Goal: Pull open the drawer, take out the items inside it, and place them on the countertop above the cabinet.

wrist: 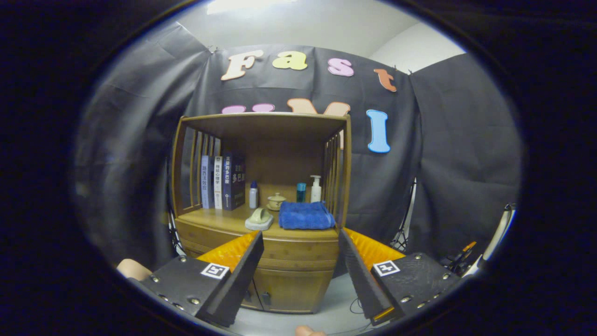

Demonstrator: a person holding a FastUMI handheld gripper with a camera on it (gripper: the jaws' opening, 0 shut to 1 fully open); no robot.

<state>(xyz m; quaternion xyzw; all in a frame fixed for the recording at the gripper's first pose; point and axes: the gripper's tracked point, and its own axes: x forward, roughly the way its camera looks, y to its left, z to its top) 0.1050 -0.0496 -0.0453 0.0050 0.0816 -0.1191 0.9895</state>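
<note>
Countertop (pixel 219 219) front edge beyond parted tongs (pixel 301 238); drawer (pixel 298 254) shut.

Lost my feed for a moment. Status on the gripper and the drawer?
Gripper fingers open, holding nothing, short of the cabinet. Drawer shut, untouched. Blue towel and a dish crowd the countertop front.

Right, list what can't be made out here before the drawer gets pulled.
- Drawer contents: front shut, gripper view.
- Drawer handle: none discernible; the open tongs cover both ends of the front.
- Book spines: print too small.
- Cabinet doors below: left one hidden behind the left finger.
</note>
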